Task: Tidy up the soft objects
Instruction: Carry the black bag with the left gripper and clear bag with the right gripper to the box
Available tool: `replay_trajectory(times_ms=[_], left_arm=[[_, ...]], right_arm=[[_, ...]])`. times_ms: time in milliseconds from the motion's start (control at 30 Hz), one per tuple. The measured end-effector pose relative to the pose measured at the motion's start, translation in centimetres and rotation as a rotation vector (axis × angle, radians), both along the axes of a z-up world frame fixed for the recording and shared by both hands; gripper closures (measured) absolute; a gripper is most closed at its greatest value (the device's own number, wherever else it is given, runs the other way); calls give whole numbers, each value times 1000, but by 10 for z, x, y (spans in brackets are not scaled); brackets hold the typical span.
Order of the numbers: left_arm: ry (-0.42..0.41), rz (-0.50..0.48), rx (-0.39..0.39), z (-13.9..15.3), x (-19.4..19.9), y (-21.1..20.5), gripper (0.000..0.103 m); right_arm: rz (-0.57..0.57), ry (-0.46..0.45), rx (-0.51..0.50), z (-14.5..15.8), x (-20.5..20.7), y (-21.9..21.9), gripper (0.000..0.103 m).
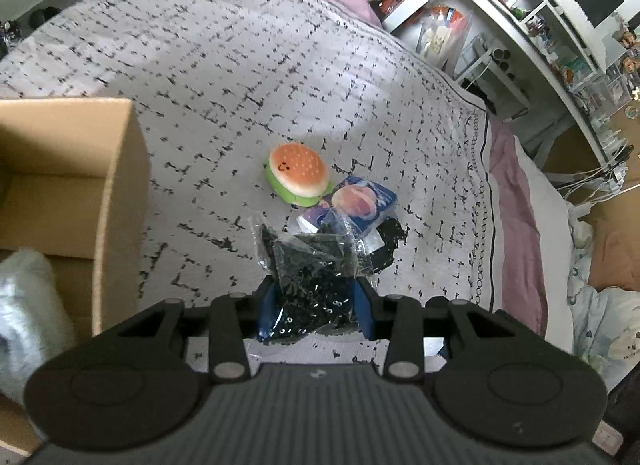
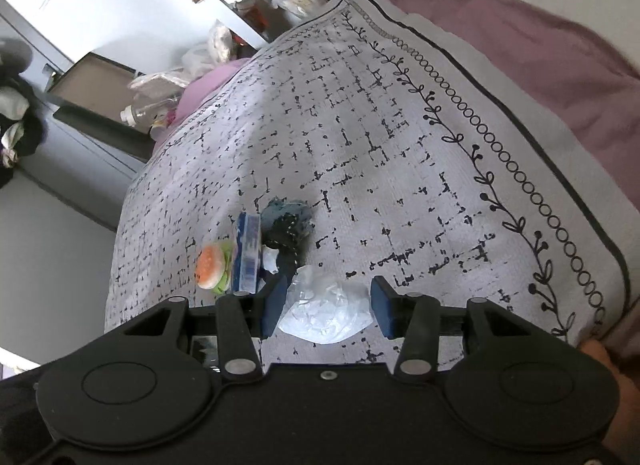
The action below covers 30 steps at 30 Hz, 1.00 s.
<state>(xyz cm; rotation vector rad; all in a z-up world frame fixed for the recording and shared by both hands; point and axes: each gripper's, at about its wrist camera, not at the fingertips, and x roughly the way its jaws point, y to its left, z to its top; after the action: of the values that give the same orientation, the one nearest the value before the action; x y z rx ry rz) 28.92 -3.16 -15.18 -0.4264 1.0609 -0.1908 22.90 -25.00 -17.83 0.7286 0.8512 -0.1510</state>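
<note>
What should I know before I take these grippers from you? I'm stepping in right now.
Left gripper: shut on a clear bag of black beads, above the bedspread.
Right gripper: white plastic bag between its pads, seemingly gripped.
Box: open, to the left; something white is already inside.
Left on the bed: burger toy, blue packet, a dark bundle.
Remaining: drop both bags in, probably, then fetch those.
</note>
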Motion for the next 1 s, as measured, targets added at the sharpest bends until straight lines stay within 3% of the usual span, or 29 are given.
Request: replay_trajectory(times_ms=[433,533,1000], left_arm=[[-47,41,4,28,-38,33,63],[-61,37,11,35,-44,40,63],[-106,93,41,52,-66,97,63]], right_arm=[[53,-54,-109,24,-19,16,58],[106,-92,-196,34,-22,29,58],[292,-180,-269,58,-31,78,58]])
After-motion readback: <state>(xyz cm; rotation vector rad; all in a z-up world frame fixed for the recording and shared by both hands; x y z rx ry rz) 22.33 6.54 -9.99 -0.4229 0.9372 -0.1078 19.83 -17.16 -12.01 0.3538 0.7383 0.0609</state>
